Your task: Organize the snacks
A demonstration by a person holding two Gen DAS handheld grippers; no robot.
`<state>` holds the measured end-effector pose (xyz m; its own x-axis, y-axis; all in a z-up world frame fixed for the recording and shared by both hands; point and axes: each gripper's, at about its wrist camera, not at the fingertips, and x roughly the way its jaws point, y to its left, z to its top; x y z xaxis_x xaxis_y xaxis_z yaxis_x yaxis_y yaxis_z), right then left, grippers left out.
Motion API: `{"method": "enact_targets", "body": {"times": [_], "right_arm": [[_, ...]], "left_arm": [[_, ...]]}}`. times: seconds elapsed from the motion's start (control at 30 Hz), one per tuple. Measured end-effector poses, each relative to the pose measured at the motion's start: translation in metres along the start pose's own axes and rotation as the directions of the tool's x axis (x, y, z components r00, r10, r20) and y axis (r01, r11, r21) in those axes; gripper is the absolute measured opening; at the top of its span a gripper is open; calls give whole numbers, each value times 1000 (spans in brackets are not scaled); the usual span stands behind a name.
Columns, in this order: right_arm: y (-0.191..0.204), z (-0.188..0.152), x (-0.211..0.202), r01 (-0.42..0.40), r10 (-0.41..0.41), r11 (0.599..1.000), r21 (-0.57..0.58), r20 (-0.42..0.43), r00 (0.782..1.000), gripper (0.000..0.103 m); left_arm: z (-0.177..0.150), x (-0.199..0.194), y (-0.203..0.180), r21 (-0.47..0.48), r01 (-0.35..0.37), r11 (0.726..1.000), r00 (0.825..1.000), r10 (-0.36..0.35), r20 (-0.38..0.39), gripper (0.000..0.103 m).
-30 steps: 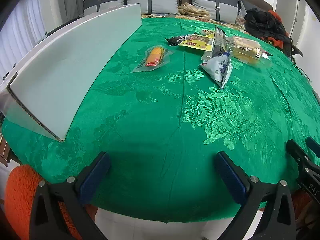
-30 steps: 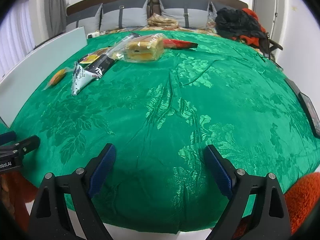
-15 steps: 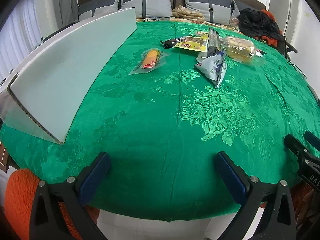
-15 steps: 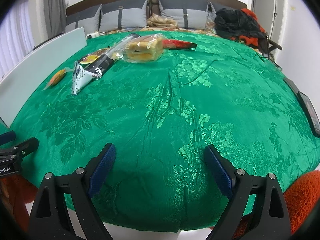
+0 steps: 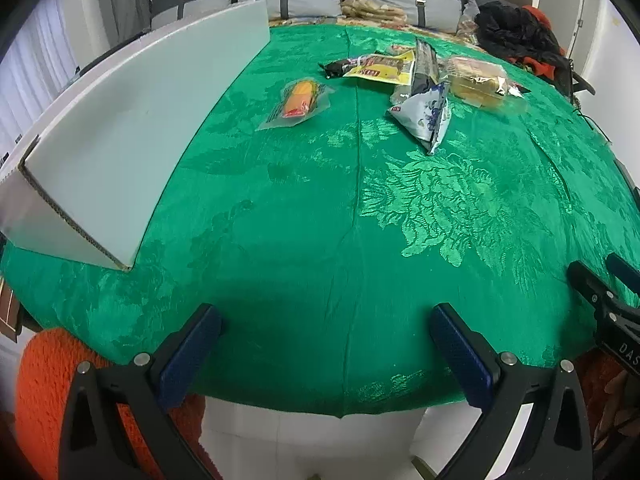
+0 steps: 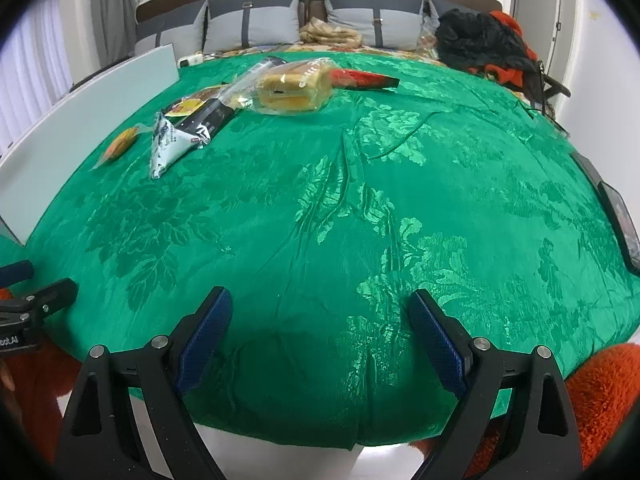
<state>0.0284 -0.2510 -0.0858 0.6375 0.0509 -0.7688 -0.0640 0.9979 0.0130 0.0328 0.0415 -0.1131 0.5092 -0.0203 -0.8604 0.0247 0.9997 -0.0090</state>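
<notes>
Several snacks lie at the far side of a table with a green cloth (image 5: 340,208). An orange snack in clear wrap (image 5: 298,100) lies apart on the left. A white and blue bag (image 5: 424,114), a yellow packet (image 5: 382,68), a black pack (image 5: 422,66) and wrapped bread (image 5: 476,80) cluster to the right. In the right wrist view I see the bread (image 6: 294,90), the white bag (image 6: 168,146) and a red packet (image 6: 368,78). My left gripper (image 5: 326,344) and right gripper (image 6: 320,328) are open and empty at the table's near edge.
A white cardboard box wall (image 5: 132,128) stands along the table's left side, also in the right wrist view (image 6: 80,120). A dark phone (image 6: 620,216) lies at the right edge. Pillows and black and red clothing (image 6: 480,40) lie behind the table.
The left gripper has risen and tilted slightly, so the snacks sit a little lower in its view. The right gripper has barely moved. Both stay open.
</notes>
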Motion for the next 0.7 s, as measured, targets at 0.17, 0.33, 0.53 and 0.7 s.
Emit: {"method": "enact_targets", "body": {"times": [0.17, 0.33, 0.53, 0.7], "right_arm": [[0, 1, 0, -15, 15, 1000, -2, -22, 1000, 92], [1, 6, 3, -12, 13, 1000, 8, -65, 998, 92], [3, 2, 2, 13, -12, 1000, 20, -42, 999, 93], [3, 2, 2, 11, -10, 1000, 19, -38, 999, 94]], "left_arm": [[4, 1, 1, 13, 10, 1000, 998, -9, -68, 103], [2, 0, 5, 31, 21, 999, 996, -18, -83, 103], [-3, -3, 5, 42, 27, 999, 999, -25, -45, 103], [2, -1, 4, 41, 25, 999, 998, -23, -50, 103]]}}
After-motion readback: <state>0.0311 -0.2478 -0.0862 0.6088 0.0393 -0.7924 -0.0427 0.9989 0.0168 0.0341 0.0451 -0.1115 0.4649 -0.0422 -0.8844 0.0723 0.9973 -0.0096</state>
